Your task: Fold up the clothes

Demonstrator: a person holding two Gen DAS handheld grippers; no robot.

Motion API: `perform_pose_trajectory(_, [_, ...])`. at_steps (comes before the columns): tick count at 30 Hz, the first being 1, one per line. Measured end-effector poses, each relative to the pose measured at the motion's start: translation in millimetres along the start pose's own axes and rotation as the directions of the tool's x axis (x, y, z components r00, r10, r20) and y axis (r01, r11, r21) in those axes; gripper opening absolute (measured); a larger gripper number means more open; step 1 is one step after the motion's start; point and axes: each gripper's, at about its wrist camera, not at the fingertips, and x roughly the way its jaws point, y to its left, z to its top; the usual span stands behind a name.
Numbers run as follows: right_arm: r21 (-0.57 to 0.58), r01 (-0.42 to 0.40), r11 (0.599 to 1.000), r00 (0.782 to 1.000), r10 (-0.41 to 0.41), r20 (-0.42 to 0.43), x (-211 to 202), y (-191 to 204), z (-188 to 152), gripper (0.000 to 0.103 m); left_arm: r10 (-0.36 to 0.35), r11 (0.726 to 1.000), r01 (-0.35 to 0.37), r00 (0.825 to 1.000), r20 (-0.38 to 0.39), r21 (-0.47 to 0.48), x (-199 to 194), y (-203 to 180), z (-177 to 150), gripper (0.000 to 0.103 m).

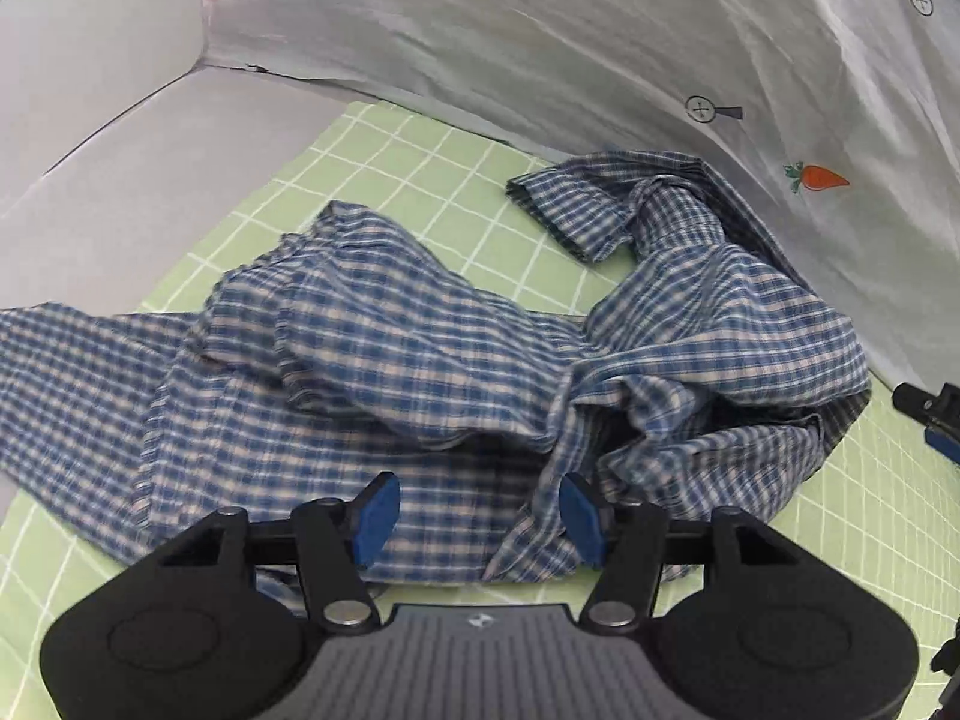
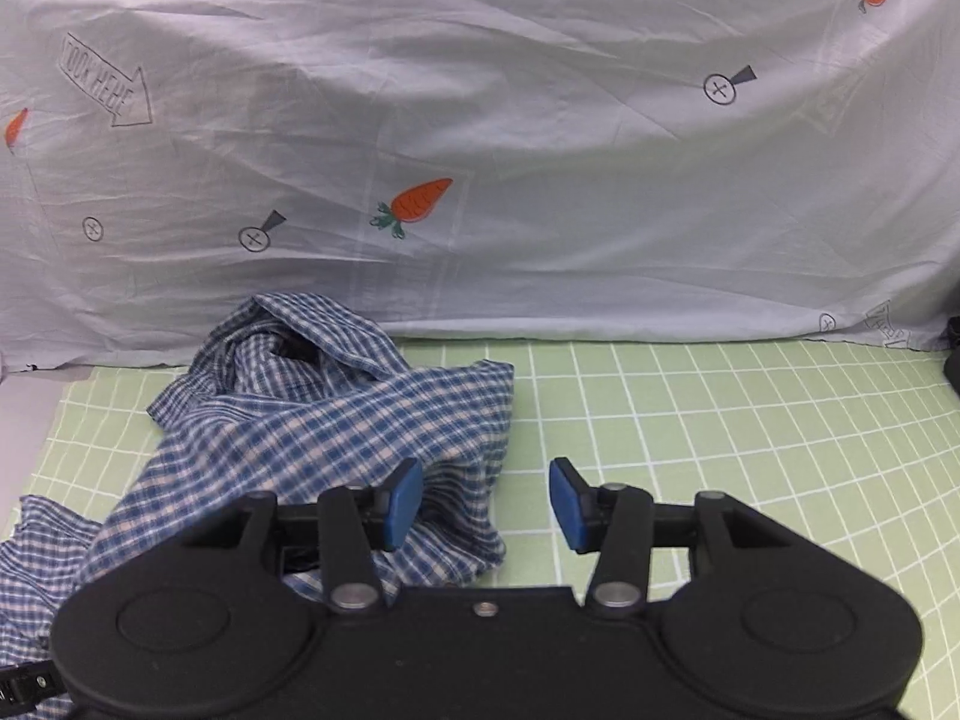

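A crumpled blue and white checked shirt (image 1: pixel 372 360) lies in a heap on the green grid cloth (image 1: pixel 420 180). My left gripper (image 1: pixel 480 513) is open, low over the shirt's near edge, with cloth lying between and under its blue pads. In the right wrist view the shirt (image 2: pixel 312 420) lies to the left. My right gripper (image 2: pixel 486 501) is open at the shirt's right edge; its left pad (image 2: pixel 403 501) is over the cloth and its right pad (image 2: pixel 567 504) is over the green grid cloth (image 2: pixel 720 420). Part of the right gripper shows at the right edge of the left wrist view (image 1: pixel 930 414).
A pale grey sheet printed with carrots and crosses (image 2: pixel 480 150) hangs as a backdrop right behind the shirt. A bare white surface (image 1: pixel 90 192) borders the green cloth on the left. A dark object (image 2: pixel 953 354) sits at the far right edge.
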Motion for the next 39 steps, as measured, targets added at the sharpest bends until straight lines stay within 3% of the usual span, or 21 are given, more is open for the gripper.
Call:
perform_pose_trajectory(7, [-0.094, -0.144, 0.985, 0.985, 0.151, 0.078, 2, 48, 22, 0.054, 0.114, 0.993, -0.115, 0.993, -0.040, -0.035, -3, 39, -11, 0.060])
perform_pose_trajectory(9, [-0.133, -0.189, 0.973, 0.980, 0.196, 0.037, 18, 63, 22, 0.062, 0.119, 0.992, -0.121, 0.992, -0.046, -0.046, -3, 43, -11, 0.060])
perform_pose_trajectory(11, [-0.163, -0.220, 0.962, 0.975, 0.219, -0.025, 34, 78, 19, 0.062, 0.122, 0.991, -0.125, 0.991, -0.050, -0.052, -1, 44, -9, 0.060])
perform_pose_trajectory(13, [-0.182, -0.227, 0.957, 0.972, 0.211, -0.102, 47, 83, 9, 0.056, 0.125, 0.991, -0.127, 0.991, -0.049, -0.051, -1, 43, -7, 0.060])
perform_pose_trajectory(14, [-0.193, -0.232, 0.953, 0.969, 0.208, -0.137, 51, 82, 0, 0.033, 0.124, 0.991, -0.127, 0.991, -0.046, -0.047, -1, 42, -6, 0.060])
perform_pose_trajectory(15, [-0.199, -0.235, 0.951, 0.965, 0.205, -0.161, 53, 79, -8, 0.002, 0.124, 0.991, -0.126, 0.991, -0.042, -0.044, -2, 40, -5, 0.060])
perform_pose_trajectory(20, [-0.168, -0.153, 0.974, 0.984, 0.135, -0.113, 10, 24, -38, 0.000, 0.119, 0.993, -0.120, 0.993, -0.026, -0.024, -8, 34, -6, 0.060])
perform_pose_trajectory(26, [-0.113, 0.005, 0.994, 0.980, -0.027, -0.199, -27, -44, -75, 0.001, 0.132, 0.991, -0.133, 0.990, -0.040, -0.017, -6, 34, -13, 0.060])
perform_pose_trajectory(28, [-0.083, 0.007, 0.997, 0.979, -0.024, -0.202, -27, -50, -73, 0.006, 0.141, 0.990, -0.142, 0.988, -0.056, -0.019, -3, 33, -13, 0.060])
perform_pose_trajectory(31, [-0.093, -0.006, 0.996, 0.988, -0.008, -0.152, -24, -40, -58, 0.031, 0.146, 0.989, -0.147, 0.988, -0.058, -0.017, -3, 32, -12, 0.060])
perform_pose_trajectory(32, [-0.108, -0.019, 0.994, 0.992, 0.005, -0.129, -21, -31, -51, 0.043, 0.148, 0.989, -0.149, 0.988, -0.054, -0.019, -3, 33, -11, 0.060])
perform_pose_trajectory(34, [-0.146, -0.052, 0.988, 0.994, 0.038, -0.099, -13, -9, -36, 0.046, 0.155, 0.987, -0.156, 0.987, -0.046, -0.026, -3, 36, -7, 0.060])
perform_pose_trajectory(36, [-0.176, -0.090, 0.980, 0.994, 0.077, -0.079, 0, 14, -21, 0.065, 0.169, 0.985, -0.170, 0.985, -0.041, -0.040, -2, 40, -3, 0.060])
perform_pose_trajectory(39, [-0.219, -0.168, 0.961, 0.986, 0.160, -0.056, 19, 53, -1, 0.084, 0.179, 0.981, -0.182, 0.983, -0.040, -0.063, -1, 50, 0, 0.060])
